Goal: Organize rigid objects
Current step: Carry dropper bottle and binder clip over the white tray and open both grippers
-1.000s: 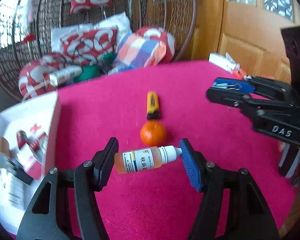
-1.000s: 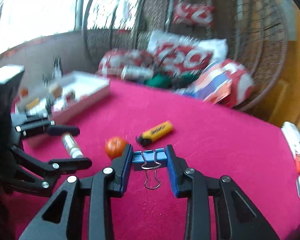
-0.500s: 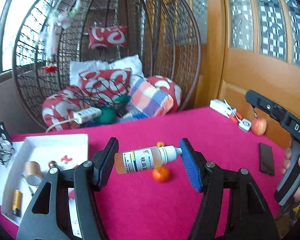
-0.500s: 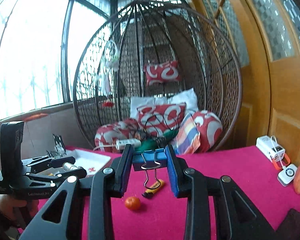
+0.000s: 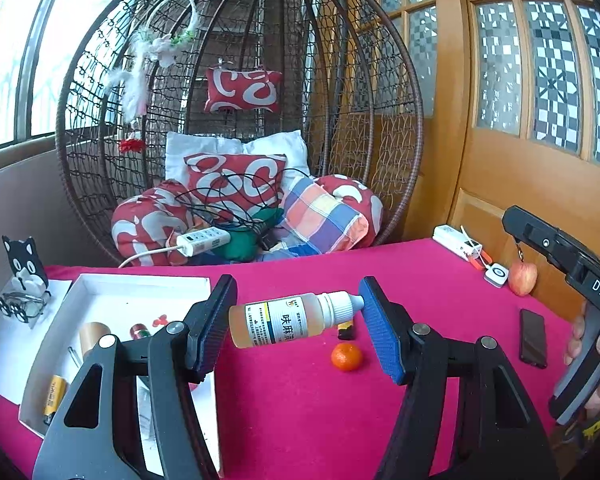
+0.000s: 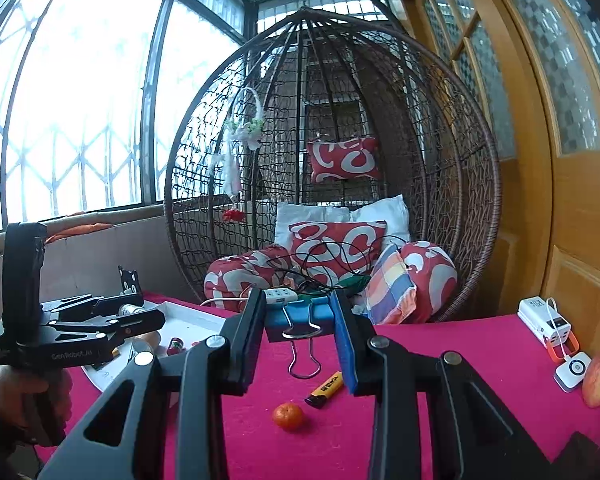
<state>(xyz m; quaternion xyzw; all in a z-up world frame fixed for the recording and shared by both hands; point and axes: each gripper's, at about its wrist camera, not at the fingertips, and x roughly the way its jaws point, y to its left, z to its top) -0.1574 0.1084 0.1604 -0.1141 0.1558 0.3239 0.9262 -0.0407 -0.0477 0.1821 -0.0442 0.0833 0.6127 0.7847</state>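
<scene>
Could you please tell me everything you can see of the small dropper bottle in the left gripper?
The dropper bottle is small, clear plastic by its look, holding amber liquid, with a white ribbed cap and a white label with printed characters and a yellow stripe. It lies sideways above the pink tablecloth, clamped end to end in the left gripper: base against one pad, cap tip against the other.

Daylight pours in from the window (image 6: 72, 128) on my left, blown out to near white, so its panes lose detail. The red tablecloth (image 5: 300, 408) is evenly lit with soft, faint shadows. Both my views are sharp, bowed hard at the edges, with dark vignetted corners.
</scene>
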